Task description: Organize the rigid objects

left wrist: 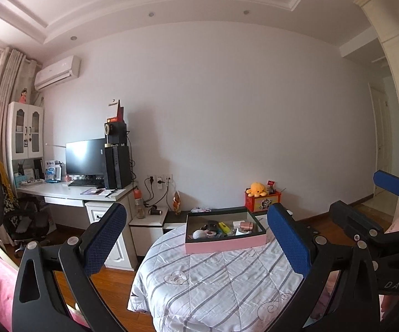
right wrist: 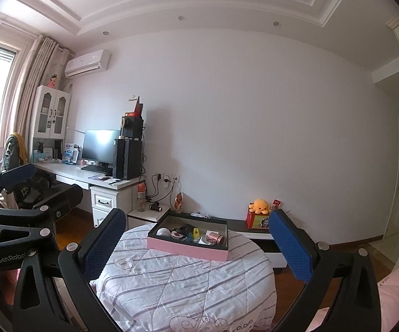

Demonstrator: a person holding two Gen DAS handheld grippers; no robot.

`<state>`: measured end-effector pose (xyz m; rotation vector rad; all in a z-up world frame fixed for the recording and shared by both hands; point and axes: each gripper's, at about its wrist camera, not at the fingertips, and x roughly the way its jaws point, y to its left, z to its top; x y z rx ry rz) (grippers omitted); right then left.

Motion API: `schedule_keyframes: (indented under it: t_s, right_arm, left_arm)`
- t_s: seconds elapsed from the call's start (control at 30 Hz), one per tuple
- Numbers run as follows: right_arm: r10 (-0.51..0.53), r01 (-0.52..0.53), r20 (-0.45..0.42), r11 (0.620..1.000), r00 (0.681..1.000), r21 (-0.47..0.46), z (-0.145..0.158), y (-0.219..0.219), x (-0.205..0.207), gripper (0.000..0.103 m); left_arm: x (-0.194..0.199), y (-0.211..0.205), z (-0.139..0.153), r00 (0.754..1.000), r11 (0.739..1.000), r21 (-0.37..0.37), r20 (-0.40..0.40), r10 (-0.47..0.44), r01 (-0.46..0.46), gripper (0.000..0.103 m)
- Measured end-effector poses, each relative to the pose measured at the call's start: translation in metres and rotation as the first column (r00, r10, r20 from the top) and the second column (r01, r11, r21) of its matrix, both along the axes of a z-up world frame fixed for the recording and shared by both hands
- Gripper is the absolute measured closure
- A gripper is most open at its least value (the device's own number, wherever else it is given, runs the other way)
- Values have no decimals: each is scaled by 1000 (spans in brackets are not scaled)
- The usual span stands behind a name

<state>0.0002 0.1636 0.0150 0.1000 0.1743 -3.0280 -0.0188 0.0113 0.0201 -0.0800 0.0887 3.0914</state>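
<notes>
A pink box (left wrist: 227, 243) with a dark inner rim sits at the far end of the striped bed (left wrist: 213, 285). It holds several small items: a white ball (left wrist: 198, 234), a black object (left wrist: 212, 225), a yellow item (left wrist: 223, 227) and a pink-copper cylinder (left wrist: 247, 225). The box (right wrist: 188, 250) also shows in the right wrist view, with the cylinder (right wrist: 215, 238). My left gripper (left wrist: 196, 238) is open and empty, well short of the box. My right gripper (right wrist: 196, 243) is open and empty, also held back from it.
A white desk (left wrist: 69, 191) with monitor and black computer tower stands at left, an office chair (left wrist: 19, 215) beside it. A low nightstand (left wrist: 149, 221) and a dark bench with a red toy box (left wrist: 261, 200) and yellow plush stand past the bed. Wood floor surrounds it.
</notes>
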Motion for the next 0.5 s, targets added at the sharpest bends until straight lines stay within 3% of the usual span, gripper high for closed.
schedule_keyframes:
  t_s: [0.5]
  right_arm:
    - [-7, 7, -8, 1000, 1000, -12, -5, -1, 2, 0]
  left_arm:
    - [4, 0, -7, 1000, 1000, -1, -13, 11, -11, 0]
